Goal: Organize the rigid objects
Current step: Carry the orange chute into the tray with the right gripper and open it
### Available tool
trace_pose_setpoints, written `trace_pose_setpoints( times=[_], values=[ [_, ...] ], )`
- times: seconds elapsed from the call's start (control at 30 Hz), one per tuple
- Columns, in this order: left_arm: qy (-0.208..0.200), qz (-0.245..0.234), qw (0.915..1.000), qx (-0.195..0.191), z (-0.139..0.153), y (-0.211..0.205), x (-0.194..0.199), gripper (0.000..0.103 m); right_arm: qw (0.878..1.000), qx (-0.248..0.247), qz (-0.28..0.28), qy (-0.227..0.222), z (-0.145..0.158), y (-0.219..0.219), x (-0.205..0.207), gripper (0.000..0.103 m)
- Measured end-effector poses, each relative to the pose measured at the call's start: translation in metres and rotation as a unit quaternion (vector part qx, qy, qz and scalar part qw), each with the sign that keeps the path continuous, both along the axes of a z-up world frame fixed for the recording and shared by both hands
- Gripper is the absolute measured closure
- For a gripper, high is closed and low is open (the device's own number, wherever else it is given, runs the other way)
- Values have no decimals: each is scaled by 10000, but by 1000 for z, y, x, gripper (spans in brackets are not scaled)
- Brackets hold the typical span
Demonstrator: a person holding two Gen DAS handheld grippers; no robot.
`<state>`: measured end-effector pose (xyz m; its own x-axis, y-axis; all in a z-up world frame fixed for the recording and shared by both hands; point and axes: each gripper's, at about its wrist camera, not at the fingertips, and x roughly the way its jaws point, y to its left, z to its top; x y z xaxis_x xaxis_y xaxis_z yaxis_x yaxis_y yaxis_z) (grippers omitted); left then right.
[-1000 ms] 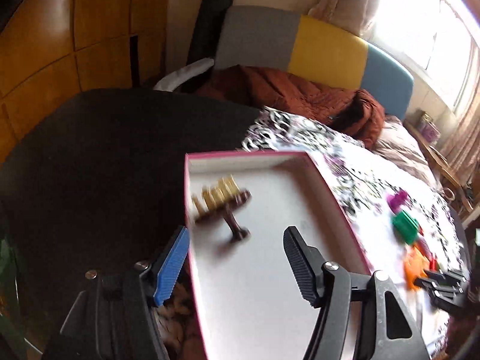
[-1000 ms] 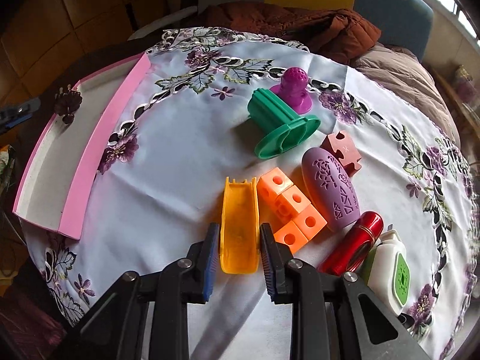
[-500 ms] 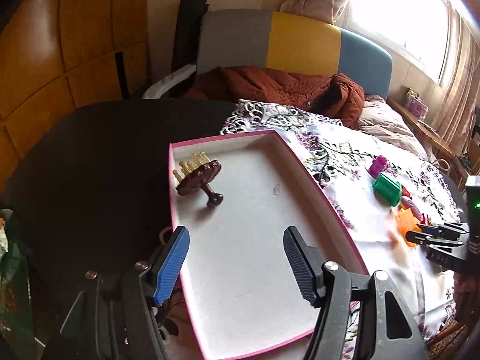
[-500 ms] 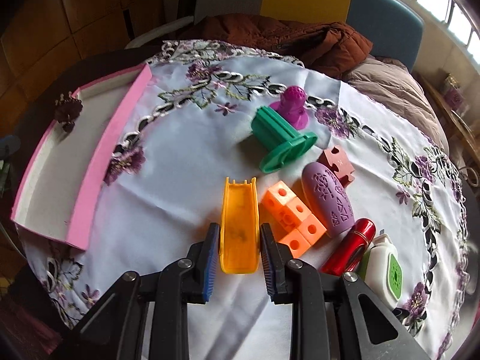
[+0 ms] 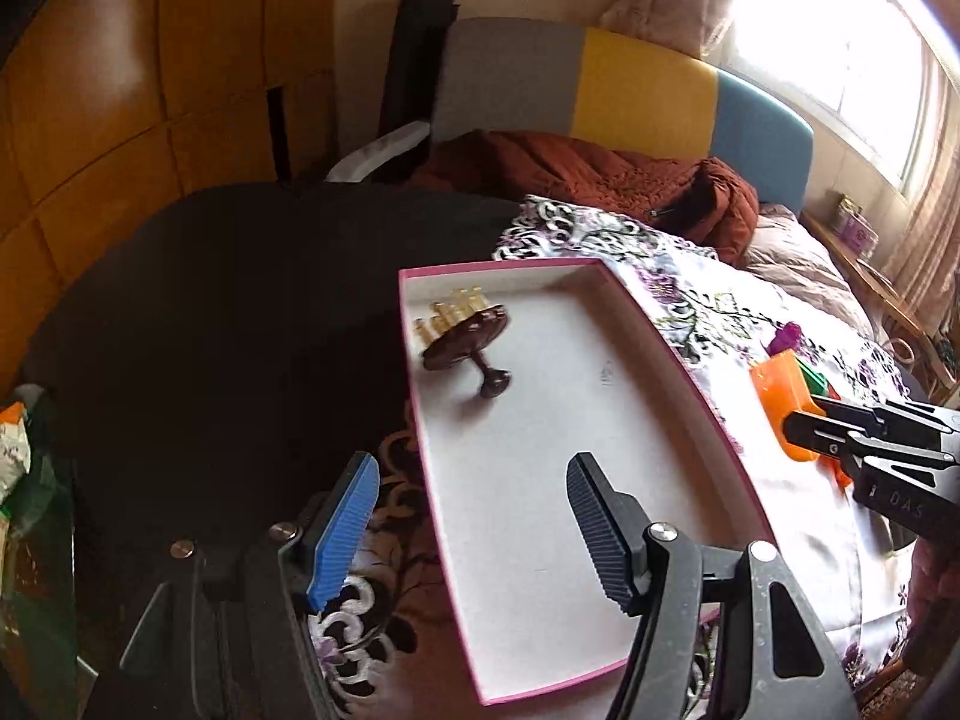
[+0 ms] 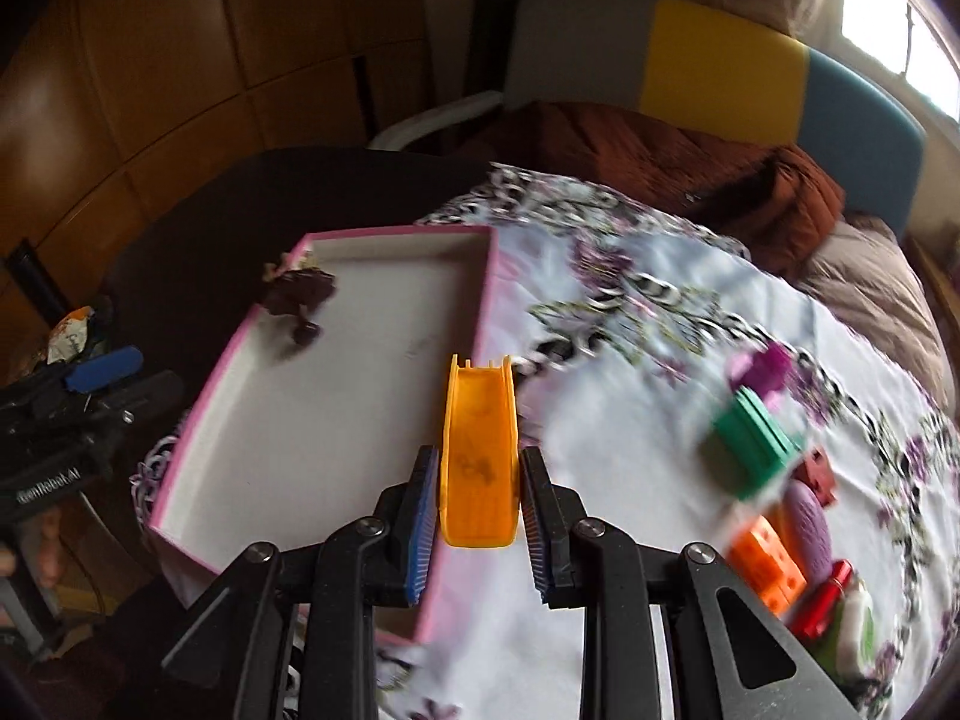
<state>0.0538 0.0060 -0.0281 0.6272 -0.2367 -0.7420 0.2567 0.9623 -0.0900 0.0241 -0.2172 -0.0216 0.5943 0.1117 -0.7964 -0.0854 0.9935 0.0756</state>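
Clearly, in the left wrist view, the left gripper stands wide open and holds nothing; its blue pad is at the lower left of the frame and its dark pad at the lower centre, and between them lies the near part of the pink-rimmed box. A dark brown stand lies tilted in the upper left corner of the box floor. At the right edge, the right gripper carries the orange slide piece above the flowered cloth, just beside the right wall of the box. In the right wrist view, the right gripper is closed on the slide piece: both pads press its long side walls near the lower end, and the rest reaches up to the centre of the frame, over the right rim of the box. I judge the piece to be light, stiff, hollow plastic with smooth, somewhat slippery walls, so this hold across the two side rails seems the safest one. Other toys lie blurred at the right.
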Motion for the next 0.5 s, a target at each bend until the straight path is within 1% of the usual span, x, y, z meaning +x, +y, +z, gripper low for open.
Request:
trace_pose_setpoints(
  times=[0.1, 0.23, 0.4, 0.5],
  values=[
    [18, 123, 9999, -40, -2, 12, 1, 37, 9998, -16, 201, -2, -1, 24, 11, 76],
    [56, 331, 9994, -59, -5, 30, 4, 37, 9994, 51, 325, 50, -5, 45, 22, 76],
    [84, 611, 9981, -74, -8, 51, 6, 37, 9990, 114, 398, 149, -11, 61, 27, 76],
    [66, 679, 9977, -32, -9, 58, 4, 37, 9988, 175, 391, 241, -17, 68, 32, 76]
  ],
)
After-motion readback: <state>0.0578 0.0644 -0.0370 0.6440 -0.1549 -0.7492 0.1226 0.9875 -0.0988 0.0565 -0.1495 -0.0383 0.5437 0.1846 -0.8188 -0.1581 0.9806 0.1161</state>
